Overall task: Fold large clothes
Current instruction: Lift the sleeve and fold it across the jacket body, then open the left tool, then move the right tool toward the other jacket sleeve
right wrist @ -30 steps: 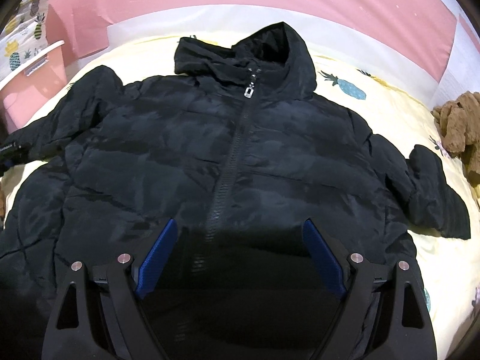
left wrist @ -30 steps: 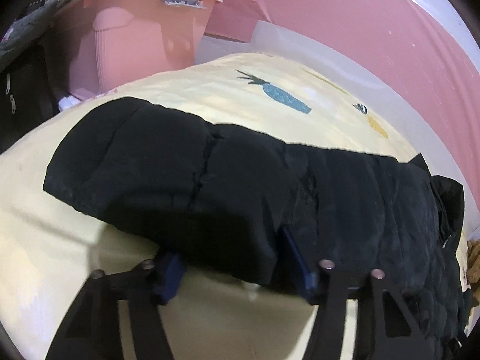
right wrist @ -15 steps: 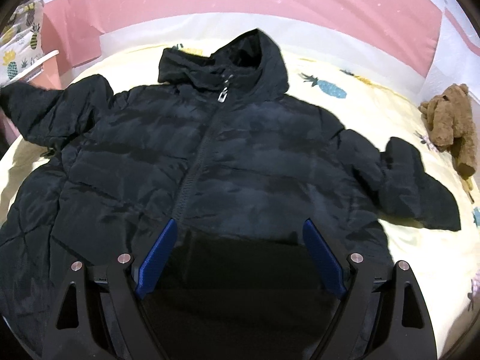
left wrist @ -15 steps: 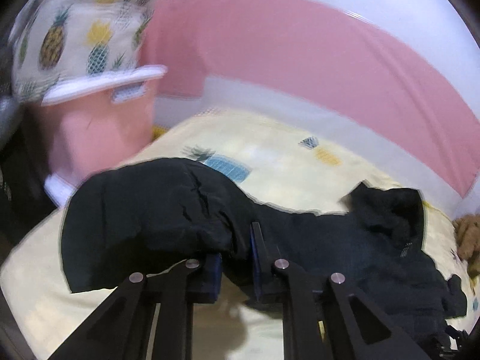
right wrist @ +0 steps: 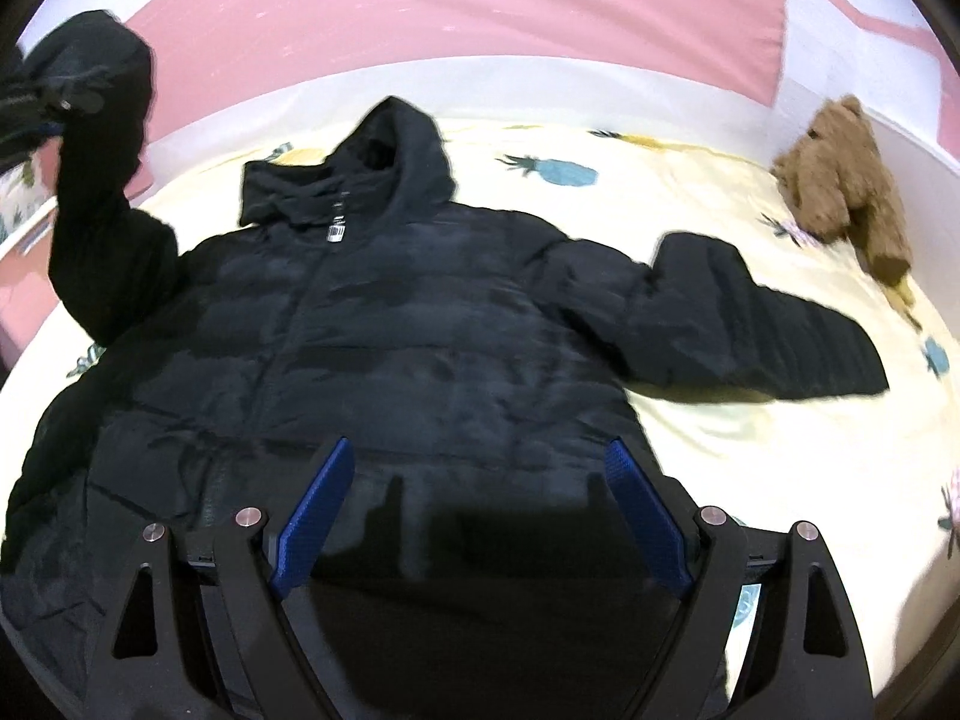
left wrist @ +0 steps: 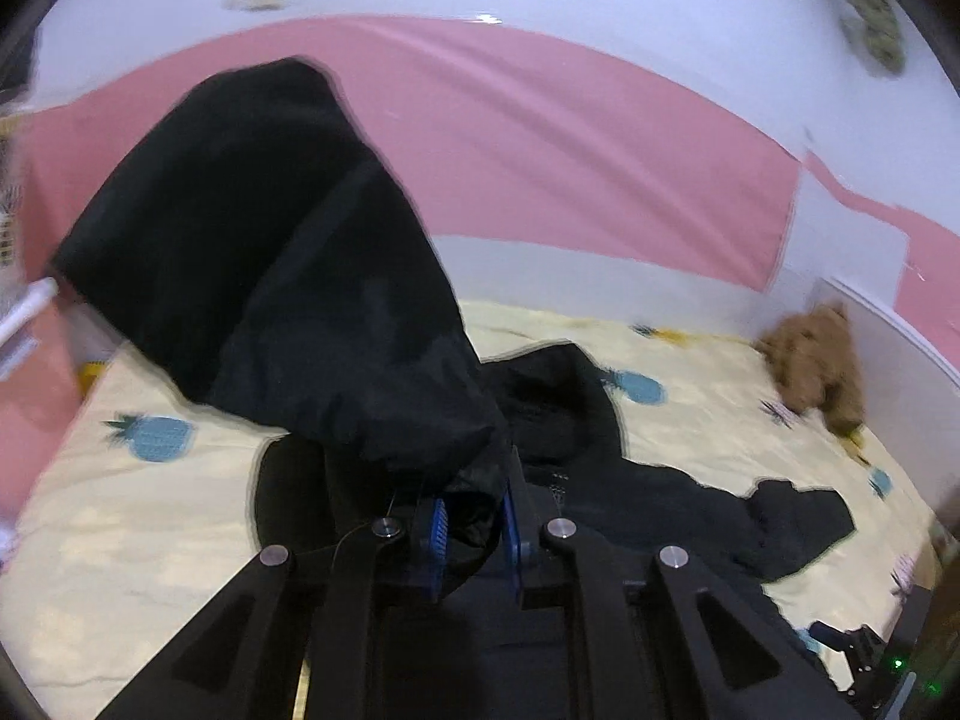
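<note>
A black hooded puffer jacket point(right wrist: 420, 330) lies face up on the yellow pineapple-print bed, zipper closed, hood toward the pink wall. My left gripper point(left wrist: 471, 525) is shut on the jacket's left sleeve point(left wrist: 288, 276) and holds it raised above the bed; the same lifted sleeve point(right wrist: 102, 138) shows at the upper left of the right wrist view. The jacket's other sleeve point(right wrist: 750, 324) lies flat, stretched out to the right. My right gripper point(right wrist: 480, 516) hovers open over the jacket's lower front, with nothing between its blue pads point(right wrist: 315, 516).
A brown teddy bear point(right wrist: 846, 180) sits on the bed at the far right, also seen as teddy bear point(left wrist: 816, 360). A pink and white wall point(right wrist: 480, 18) runs behind the bed. A pink tub edge point(left wrist: 24, 324) stands at the left.
My left gripper closed on the left sleeve and lifted it high off the bed, swinging toward the jacket's middle. The right gripper stayed open and drifted right over the lower front.
</note>
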`<state>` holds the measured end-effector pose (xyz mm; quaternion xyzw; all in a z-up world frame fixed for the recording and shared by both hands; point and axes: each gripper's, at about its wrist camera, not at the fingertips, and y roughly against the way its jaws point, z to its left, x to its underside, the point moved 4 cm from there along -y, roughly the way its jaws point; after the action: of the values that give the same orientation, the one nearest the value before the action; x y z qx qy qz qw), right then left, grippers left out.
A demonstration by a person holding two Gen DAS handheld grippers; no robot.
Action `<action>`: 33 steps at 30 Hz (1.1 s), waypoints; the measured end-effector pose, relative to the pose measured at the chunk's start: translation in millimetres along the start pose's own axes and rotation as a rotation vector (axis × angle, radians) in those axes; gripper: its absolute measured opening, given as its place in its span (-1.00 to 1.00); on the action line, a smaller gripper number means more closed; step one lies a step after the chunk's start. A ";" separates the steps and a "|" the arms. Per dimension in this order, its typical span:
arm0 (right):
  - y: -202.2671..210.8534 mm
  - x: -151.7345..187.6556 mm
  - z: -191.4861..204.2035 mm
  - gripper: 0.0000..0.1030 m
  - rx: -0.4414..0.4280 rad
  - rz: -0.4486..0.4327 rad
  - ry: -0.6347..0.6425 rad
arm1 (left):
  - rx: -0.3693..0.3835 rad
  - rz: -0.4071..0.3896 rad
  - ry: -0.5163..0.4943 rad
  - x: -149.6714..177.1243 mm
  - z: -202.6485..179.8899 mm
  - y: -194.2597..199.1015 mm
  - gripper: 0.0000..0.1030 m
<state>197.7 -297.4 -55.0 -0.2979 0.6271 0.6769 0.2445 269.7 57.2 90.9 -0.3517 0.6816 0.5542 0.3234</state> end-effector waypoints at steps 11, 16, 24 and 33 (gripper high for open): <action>-13.6 9.2 -52.0 0.66 -0.053 0.009 -0.143 | 0.188 0.238 -0.054 82.2 -105.4 -134.0 -0.64; -17.7 12.0 -58.4 0.66 -0.059 0.019 -0.166 | 0.272 0.314 -0.042 115.4 -127.9 -171.4 0.10; -0.2 -12.3 -48.4 0.66 -0.093 -0.030 -0.160 | 0.367 0.253 -0.015 91.9 -123.8 -127.8 0.57; -17.6 -53.4 -12.4 0.16 -0.102 0.034 -0.059 | 0.031 0.189 0.023 59.6 17.2 -131.6 0.41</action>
<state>248.7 -305.8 -29.9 -0.2789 0.5894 0.7205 0.2360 348.4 48.7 -31.2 -0.2872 0.7239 0.5675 0.2675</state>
